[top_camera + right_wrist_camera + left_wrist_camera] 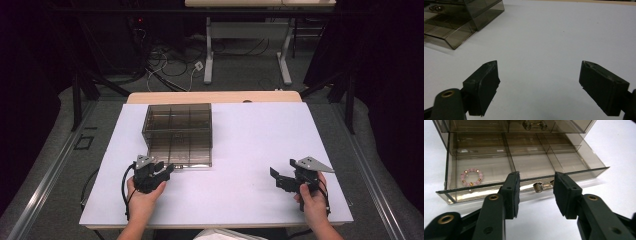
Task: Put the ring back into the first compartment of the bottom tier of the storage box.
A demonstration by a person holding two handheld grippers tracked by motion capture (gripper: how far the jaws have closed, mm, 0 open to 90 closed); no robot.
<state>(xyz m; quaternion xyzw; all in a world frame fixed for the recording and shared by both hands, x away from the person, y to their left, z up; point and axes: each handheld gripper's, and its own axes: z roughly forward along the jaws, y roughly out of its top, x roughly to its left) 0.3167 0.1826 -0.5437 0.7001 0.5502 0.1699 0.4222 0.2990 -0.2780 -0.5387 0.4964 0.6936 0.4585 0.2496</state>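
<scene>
Room: dark surround, grey floor (235, 75) with loose cables, and a second table's white legs (208, 55) at 12 o'clock.
Surface: white bench (250, 135) with a pale wooden strip along its far edge; its top is matt and plain.
Drawer box: smoked clear organiser (178, 132) at 11 o'clock from the bench centre; its lowest drawer (524, 173) is pulled out toward the near edge.
Drawer contents: pink bead bracelet (471, 177) in the left compartment.
Drawer pull: small metal knob (541, 186) on the drawer front, lying between the jaws of the left tongs, neither pad clearly touching it.
Left tongs (536, 195): spread, at 6 o'clock of the box, just beside the drawer front.
Right tongs (539, 85): spread wide, holding nothing, over bare bench at 4 o'clock.
Open room: the whole right half of the bench, from the box to the 3 o'clock edge.
Near edge: both hands cross it at 6 o'clock.
</scene>
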